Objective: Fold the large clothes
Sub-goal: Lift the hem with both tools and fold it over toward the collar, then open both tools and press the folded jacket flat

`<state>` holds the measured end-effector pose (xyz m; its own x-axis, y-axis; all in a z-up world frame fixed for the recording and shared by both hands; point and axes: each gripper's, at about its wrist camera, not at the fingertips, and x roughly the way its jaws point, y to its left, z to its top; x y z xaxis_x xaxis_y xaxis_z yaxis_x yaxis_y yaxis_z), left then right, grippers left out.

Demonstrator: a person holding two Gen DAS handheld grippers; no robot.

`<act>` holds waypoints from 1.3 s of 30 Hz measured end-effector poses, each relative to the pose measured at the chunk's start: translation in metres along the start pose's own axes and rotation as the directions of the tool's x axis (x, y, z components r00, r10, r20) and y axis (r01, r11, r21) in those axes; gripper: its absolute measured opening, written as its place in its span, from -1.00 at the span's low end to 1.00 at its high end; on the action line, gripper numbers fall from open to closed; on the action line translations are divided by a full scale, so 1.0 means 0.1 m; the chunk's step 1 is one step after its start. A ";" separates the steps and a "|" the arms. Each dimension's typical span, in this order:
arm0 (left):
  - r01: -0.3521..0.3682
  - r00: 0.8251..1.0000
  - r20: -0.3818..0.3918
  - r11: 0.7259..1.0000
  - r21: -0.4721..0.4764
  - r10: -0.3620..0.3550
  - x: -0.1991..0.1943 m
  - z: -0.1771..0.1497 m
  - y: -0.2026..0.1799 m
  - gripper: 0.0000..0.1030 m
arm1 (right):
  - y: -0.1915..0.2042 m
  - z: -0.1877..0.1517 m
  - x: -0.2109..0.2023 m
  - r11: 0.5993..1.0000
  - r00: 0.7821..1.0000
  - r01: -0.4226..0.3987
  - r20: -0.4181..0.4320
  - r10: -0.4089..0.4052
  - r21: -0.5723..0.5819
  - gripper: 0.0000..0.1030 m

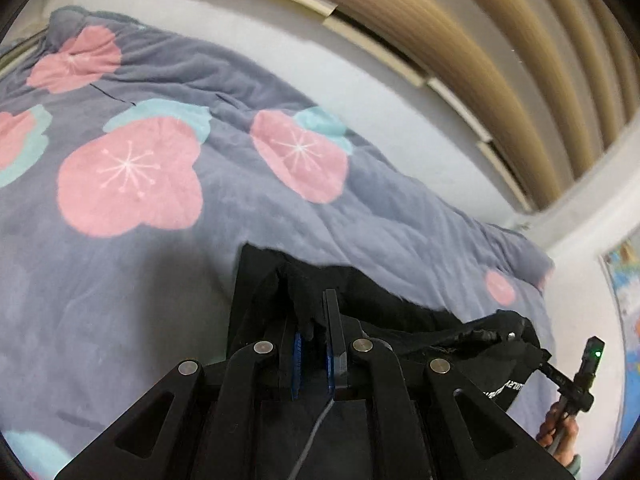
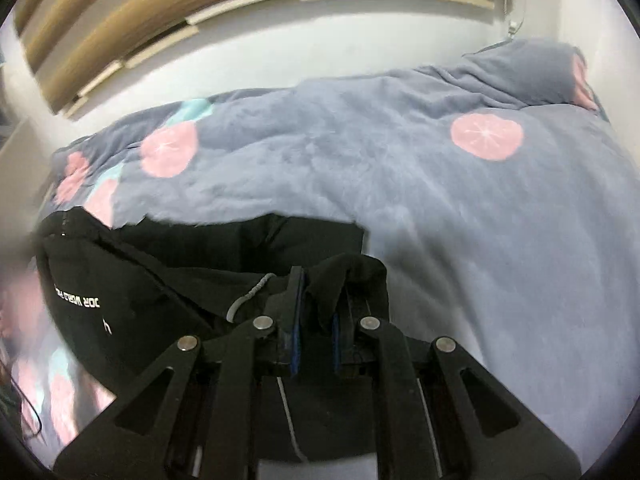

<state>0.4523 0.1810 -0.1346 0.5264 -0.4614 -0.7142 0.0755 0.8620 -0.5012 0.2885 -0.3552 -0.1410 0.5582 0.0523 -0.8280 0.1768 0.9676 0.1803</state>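
A: How far along is the folding judged to be?

B: It is judged to be early or midway. Starting at the left, the left gripper (image 1: 314,312) is seen closed down narrow on an edge of the black garment (image 1: 400,304), with cloth bunched between its blue pads (image 1: 297,356). The garment is held lifted just above the grey floral blanket (image 1: 160,240) that covers the bed. No flat, squared stack is seen anywhere, so the folds are taken as not yet finished.

A: And further right?

B: In the left wrist view the right gripper (image 1: 536,354) is seen at the garment's far edge, held in a hand (image 1: 560,432). In its own view the right gripper (image 2: 320,292) is closed narrow on another bunch of the same black garment (image 2: 160,300), beside a grey drawcord (image 2: 250,292). With 2 edges pinched and the cloth hanging between them, 1 fold is judged to be in hand; laying down and smoothing are thought to be left.

A: Can any writing be read?

B: White print (image 2: 78,300) is seen on the garment, but it is mirrored and blurred; no word can be read with confidence. A second strip of white print (image 1: 504,390) is too small to tell.
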 end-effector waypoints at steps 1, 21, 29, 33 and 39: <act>-0.011 1.000 -0.005 1.000 -0.005 0.011 0.16 0.06 0.01 -0.82 | -0.03 0.07 0.11 1.000 1.000 0.003 -0.007 -0.003 0.002 -0.83; -0.063 0.973 -0.226 0.995 -0.079 0.044 1.72 0.20 0.55 -0.76 | -0.21 0.22 1.68 0.994 0.974 0.045 -0.227 -0.023 0.095 -0.82; 0.173 0.947 -0.252 0.976 -0.131 -0.202 0.97 0.47 0.65 -0.55 | -0.59 0.31 1.00 0.949 0.984 -0.111 -0.100 0.146 0.294 -0.52; 0.276 0.913 -0.262 0.947 -0.166 -0.312 0.56 0.58 0.71 -0.45 | -0.55 0.34 0.67 0.937 0.977 -0.182 -0.053 0.207 0.299 -0.38; 0.232 0.955 -0.175 0.971 -0.063 -0.239 -0.11 0.64 0.65 0.16 | -0.53 0.36 0.13 0.908 0.959 -0.282 0.071 0.273 0.311 0.43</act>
<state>0.5057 0.2551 -0.1279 0.3361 -0.6838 -0.6477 0.1416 0.7165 -0.6830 0.3157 -0.4151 -0.1422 0.6415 0.2971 -0.7072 0.2554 0.7866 0.5621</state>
